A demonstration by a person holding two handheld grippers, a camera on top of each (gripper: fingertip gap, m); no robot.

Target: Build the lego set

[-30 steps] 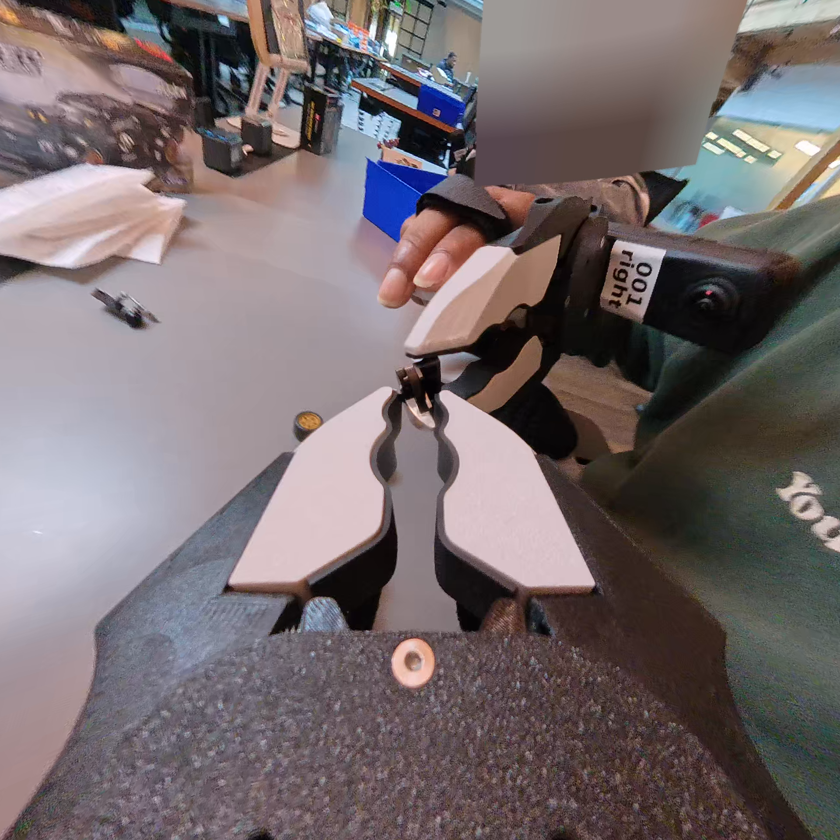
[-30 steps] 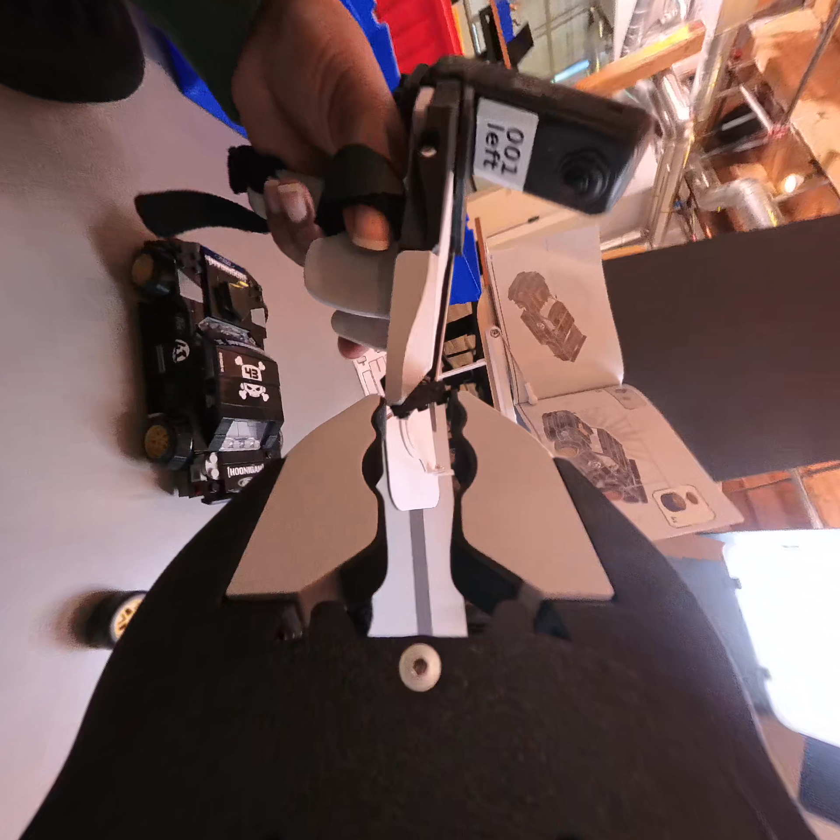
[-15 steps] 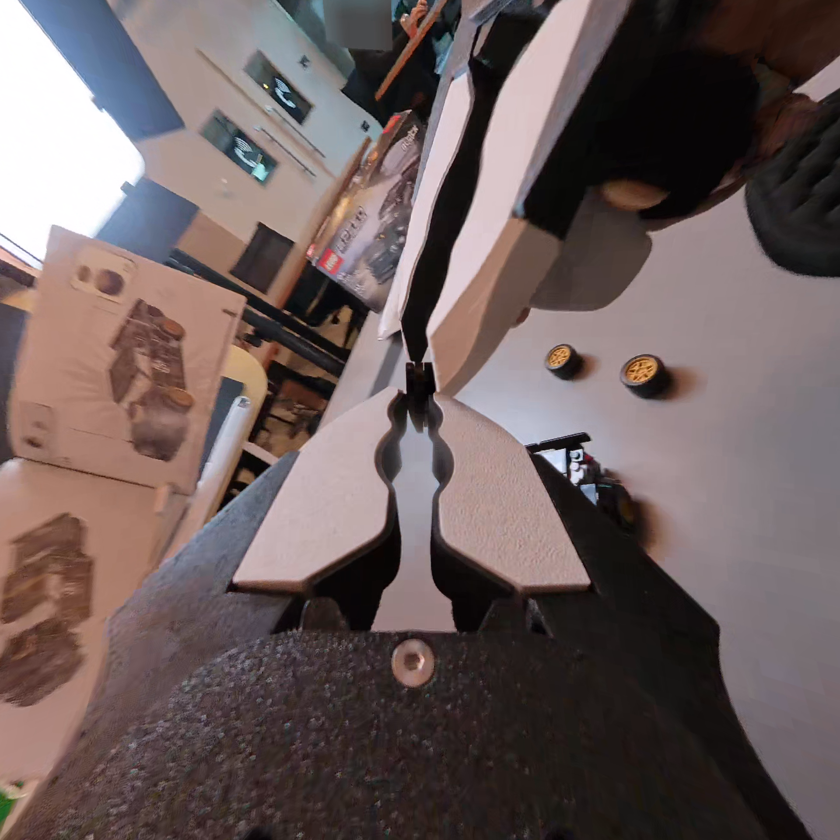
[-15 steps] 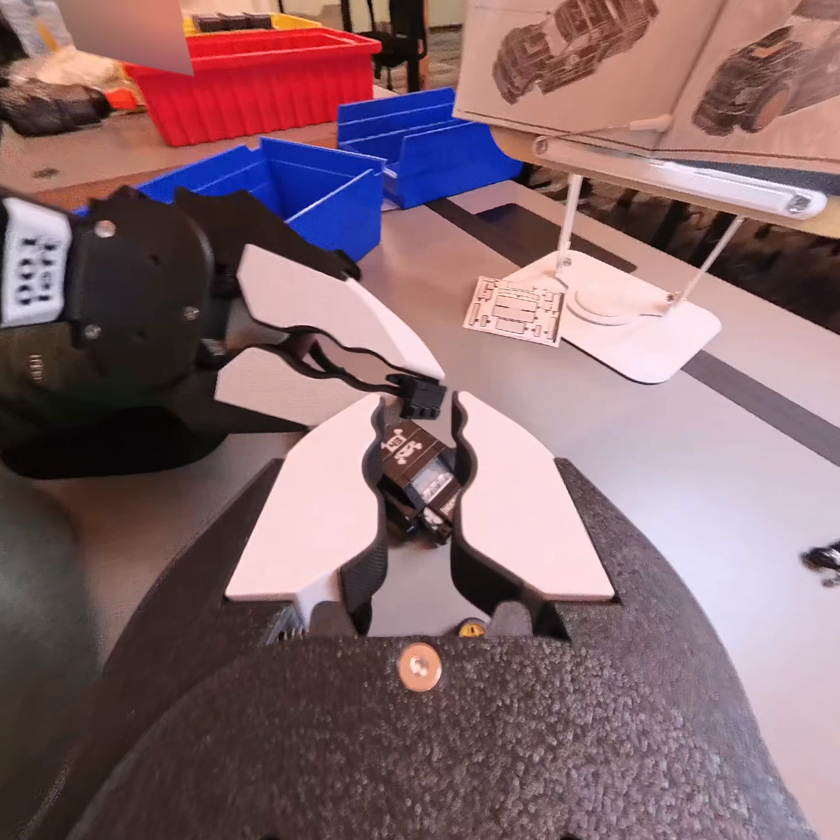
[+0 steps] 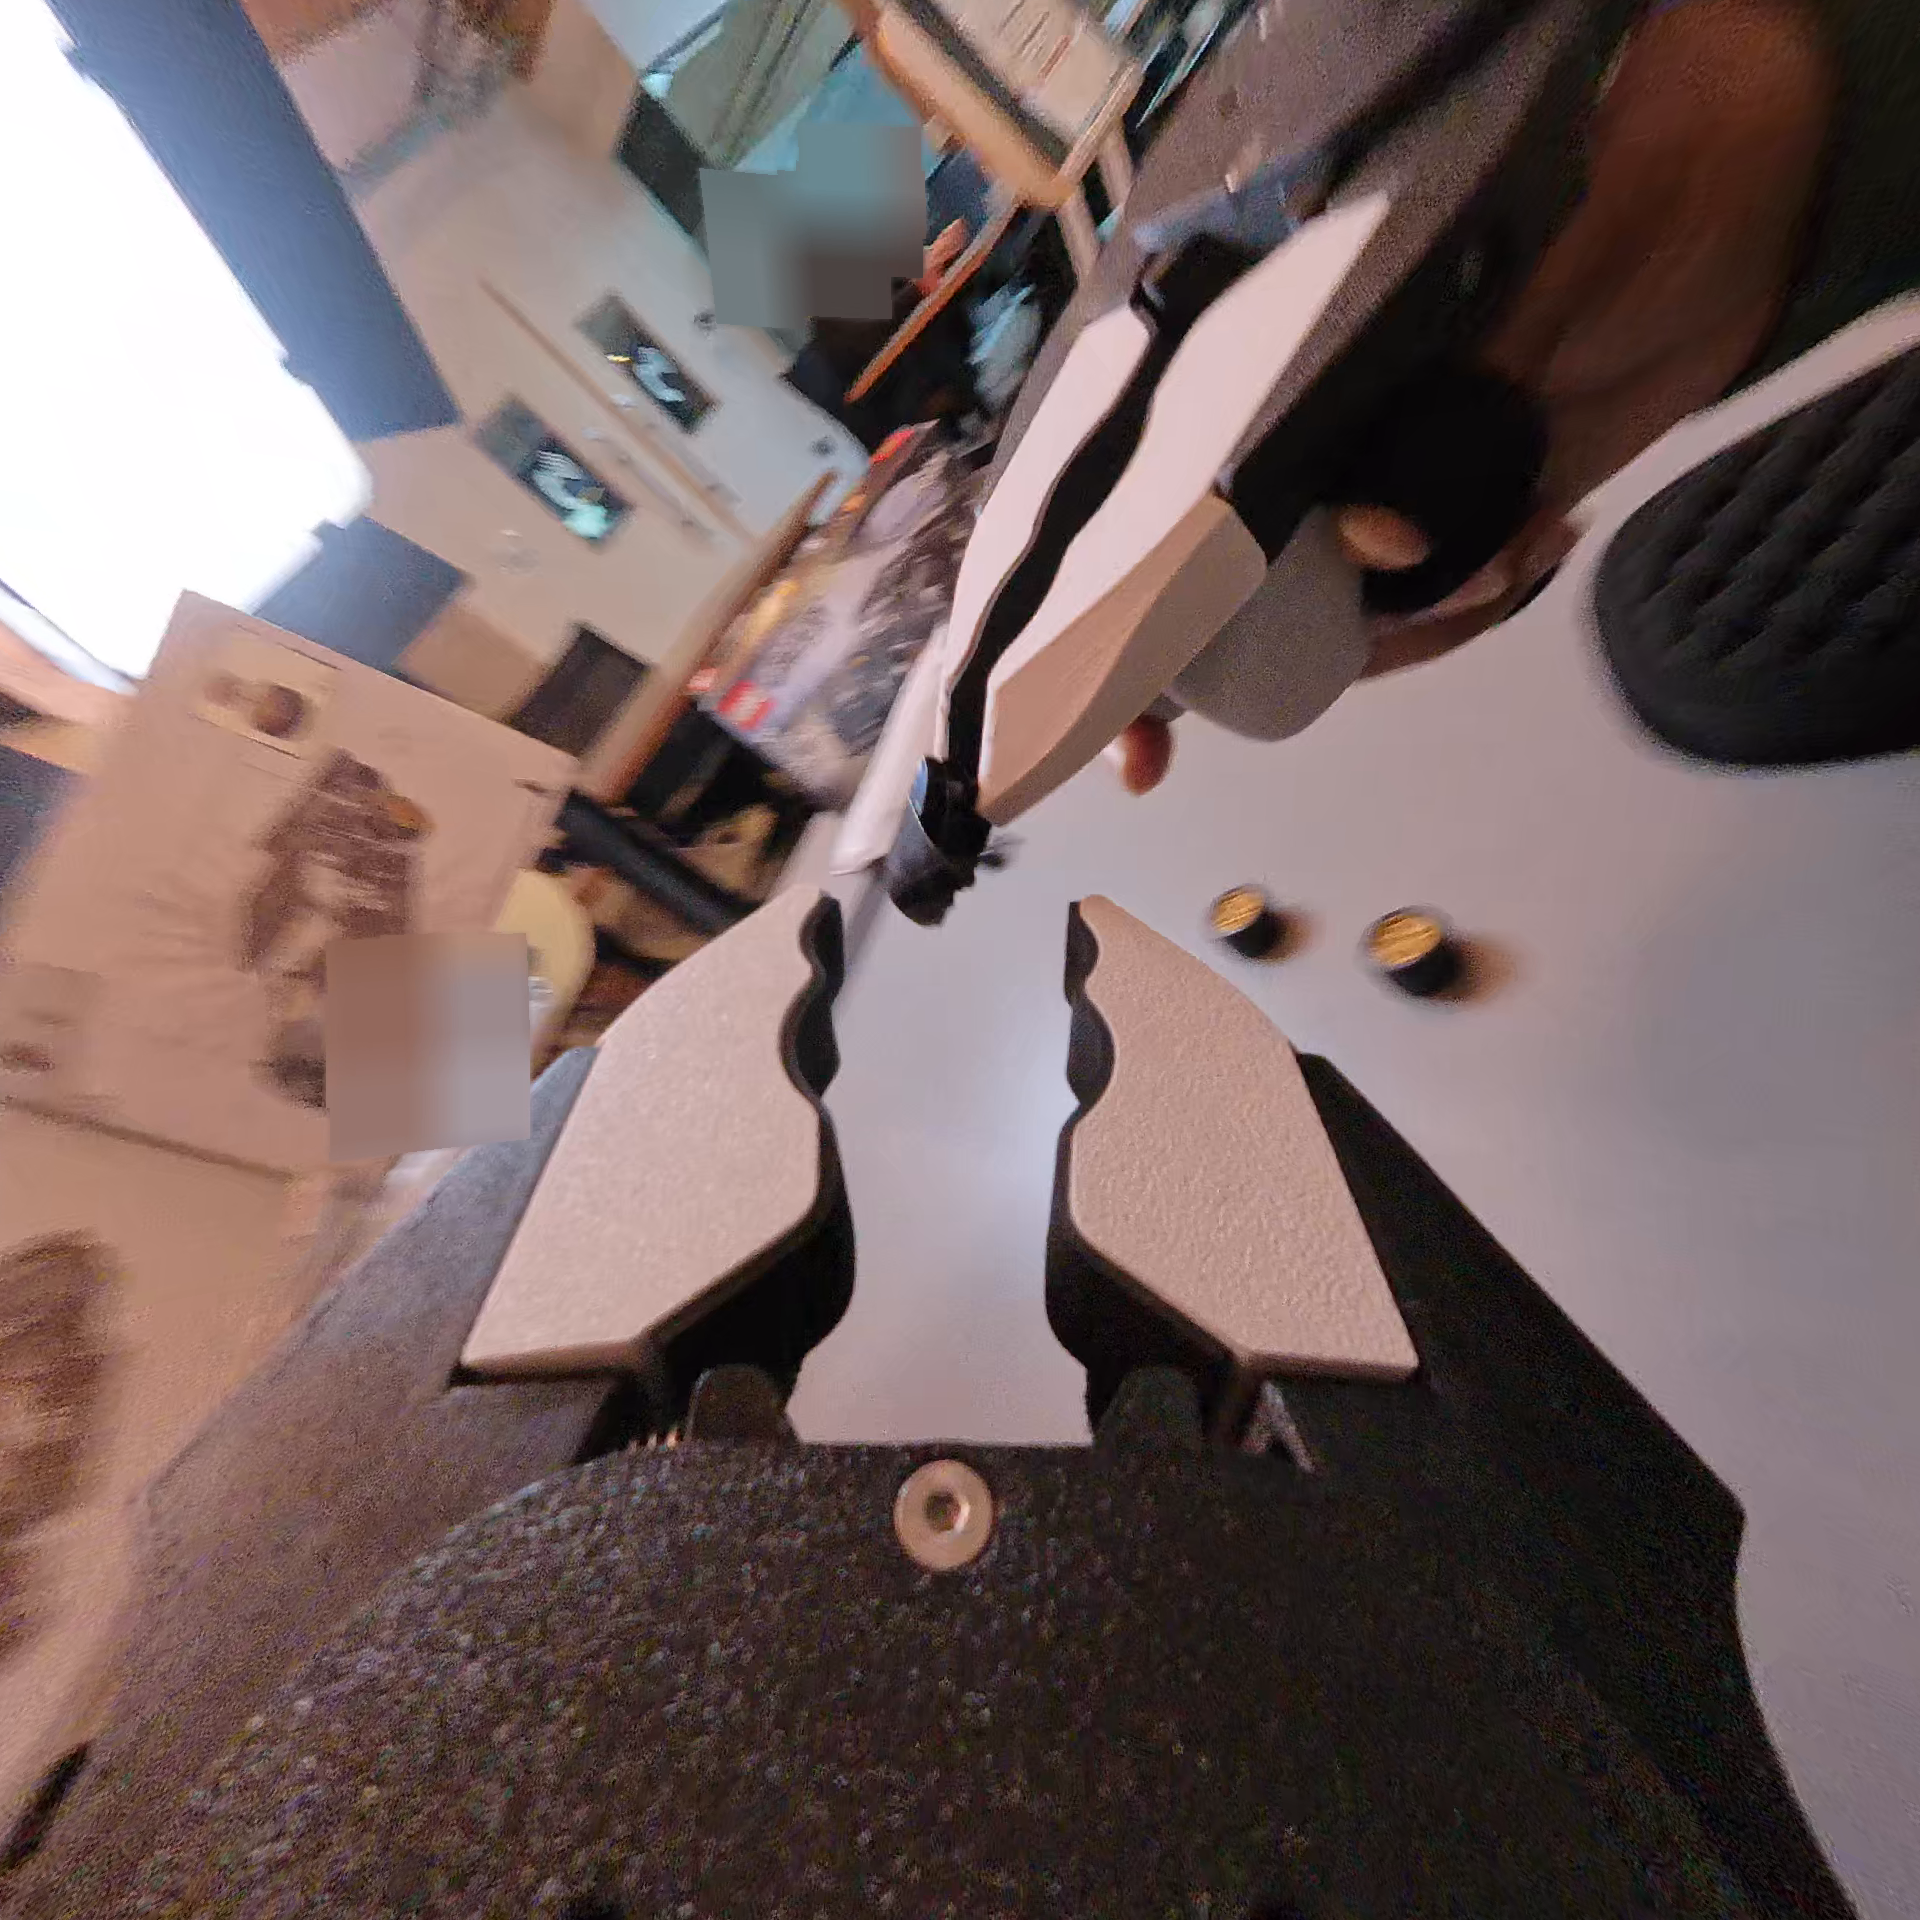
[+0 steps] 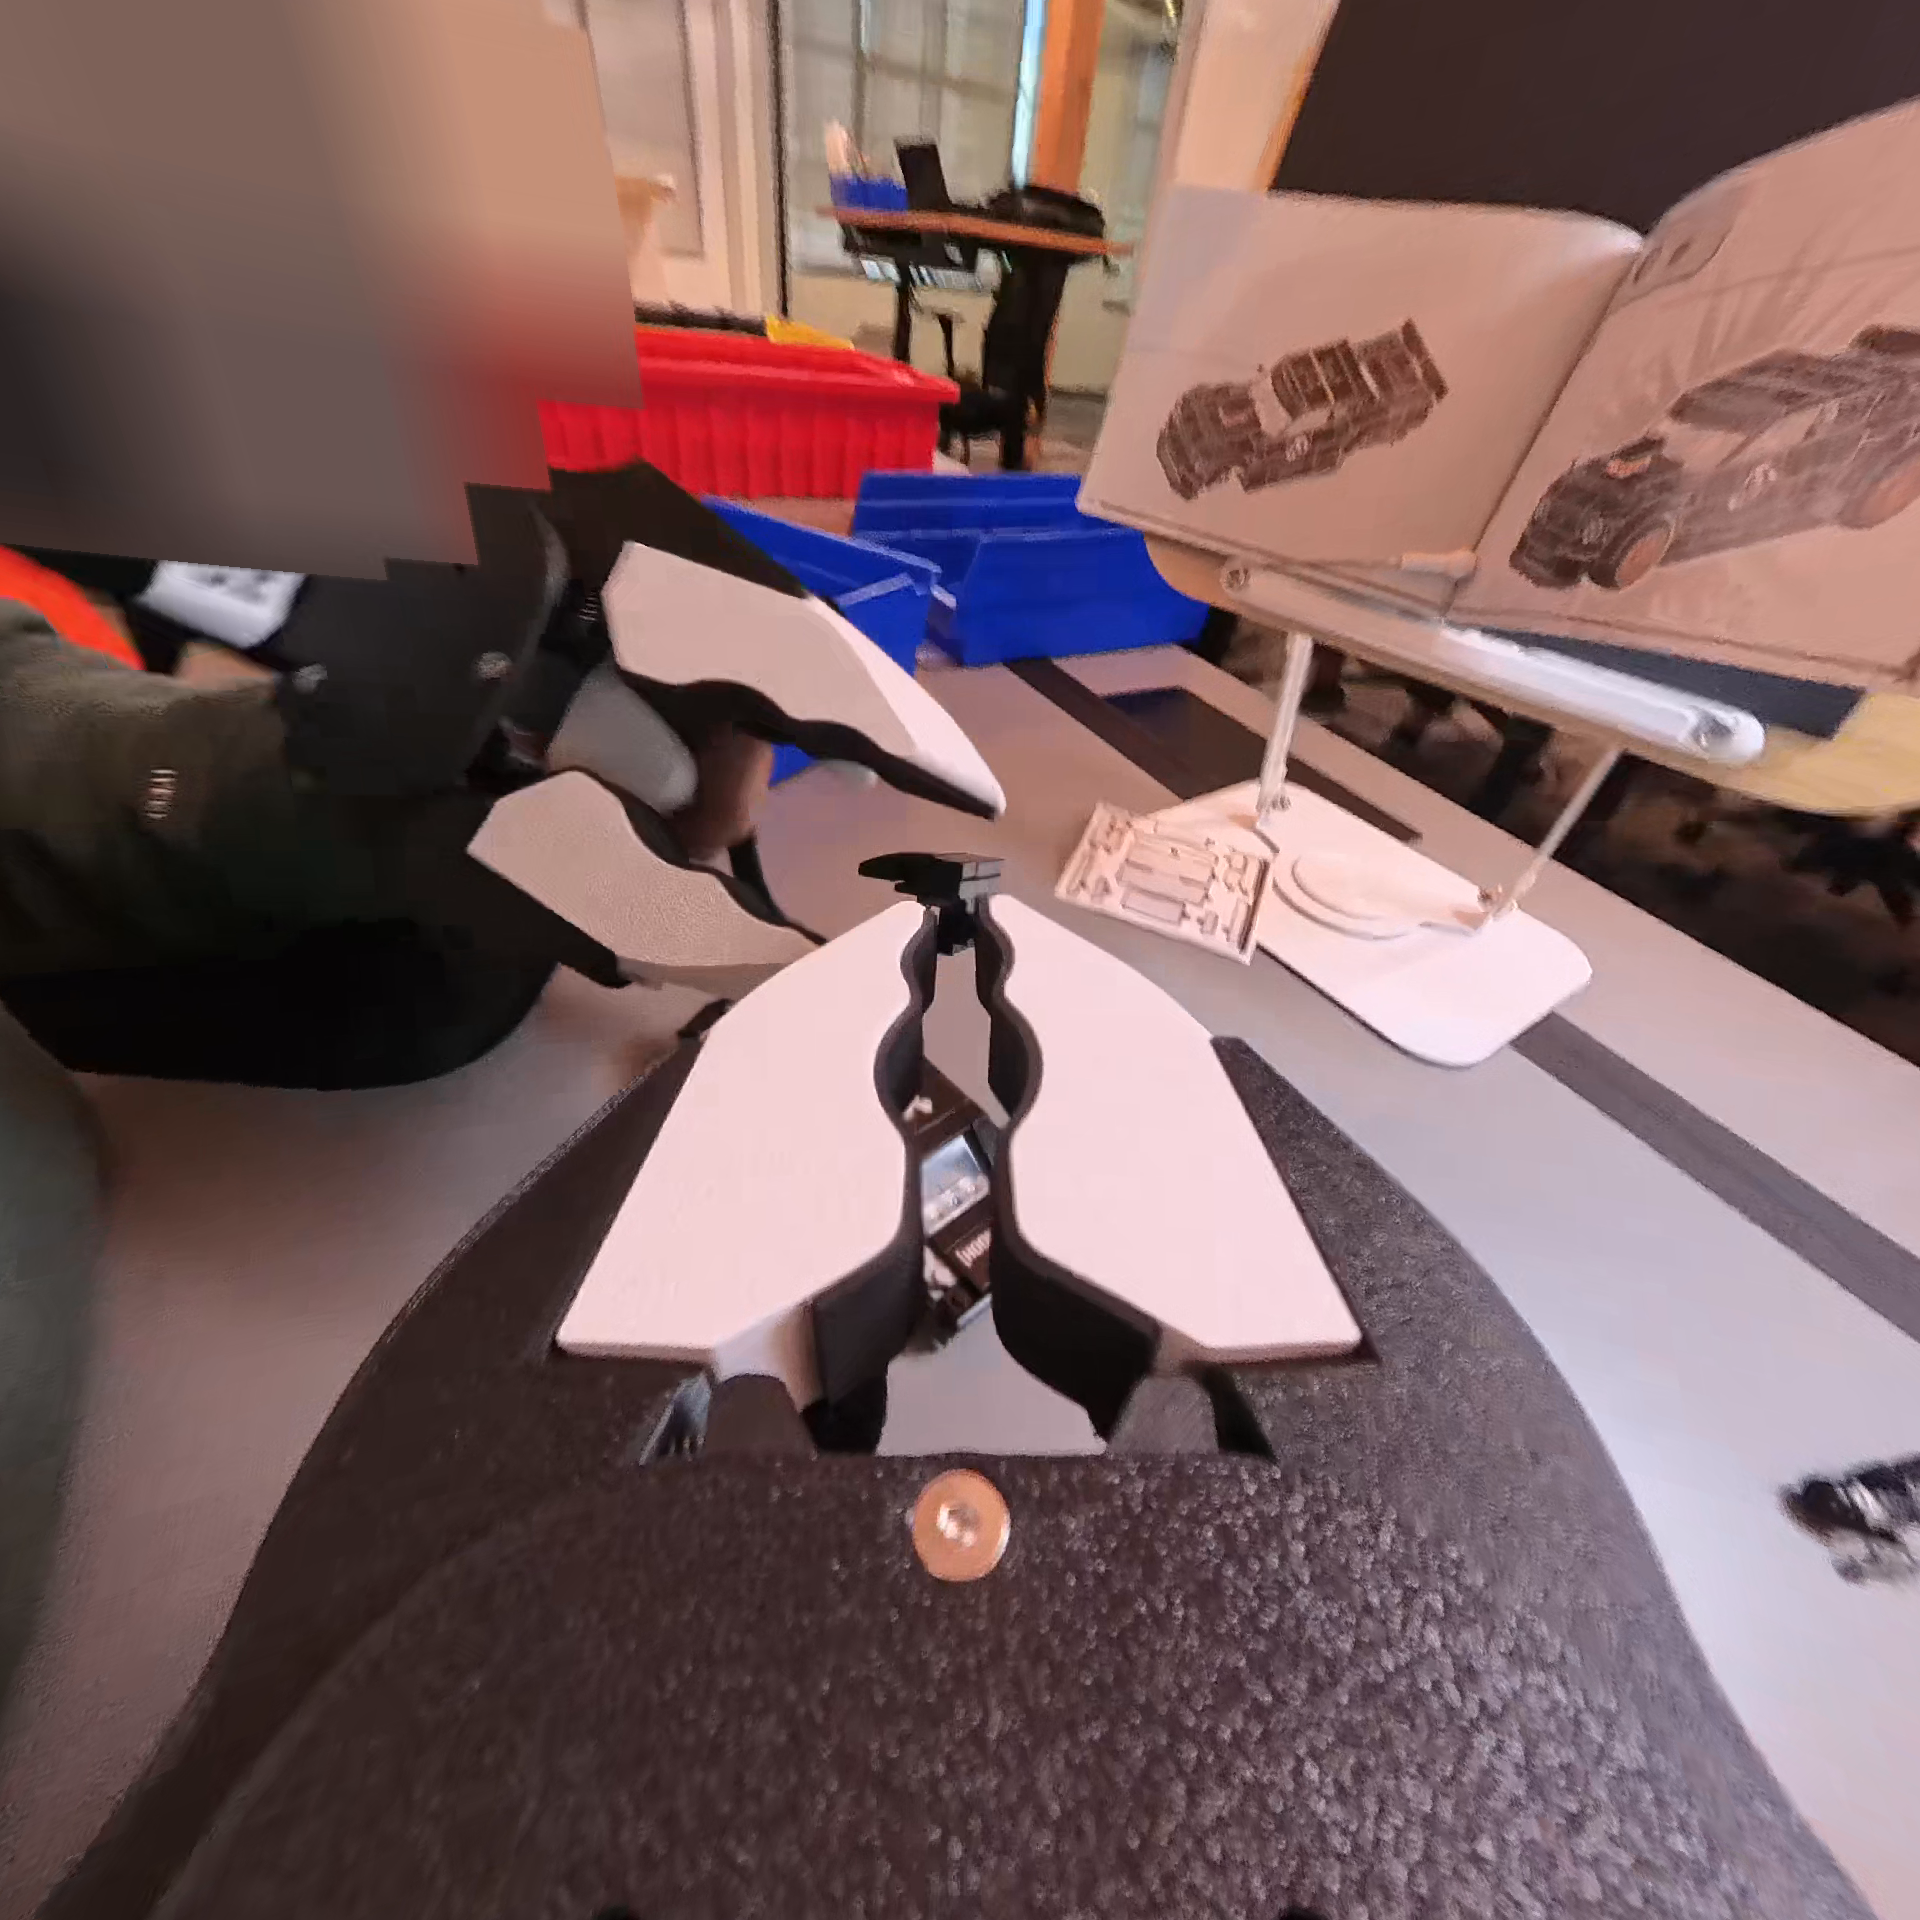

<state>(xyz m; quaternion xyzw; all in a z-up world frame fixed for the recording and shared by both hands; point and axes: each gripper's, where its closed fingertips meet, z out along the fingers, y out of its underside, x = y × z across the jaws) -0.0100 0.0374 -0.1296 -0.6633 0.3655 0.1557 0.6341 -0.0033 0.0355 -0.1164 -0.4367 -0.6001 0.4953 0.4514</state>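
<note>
My right gripper is shut on a small black lego piece and holds it above the table. Below it, between its fingers, part of the black lego car shows. My left gripper is open and empty, just short of that piece, which sticks out of the right gripper's closed tips. In the right wrist view the left gripper's white fingers stand spread apart at the left of the piece. Two small black wheels with gold hubs lie on the grey table.
An open instruction booklet stands on a white stand, with a sticker sheet beside it. Blue bins and a red bin stand at the back. A small dark part lies at the right. The set's box is behind.
My left gripper has opened and let go of the small black piece. My right gripper has shut on it and now holds it alone.
</note>
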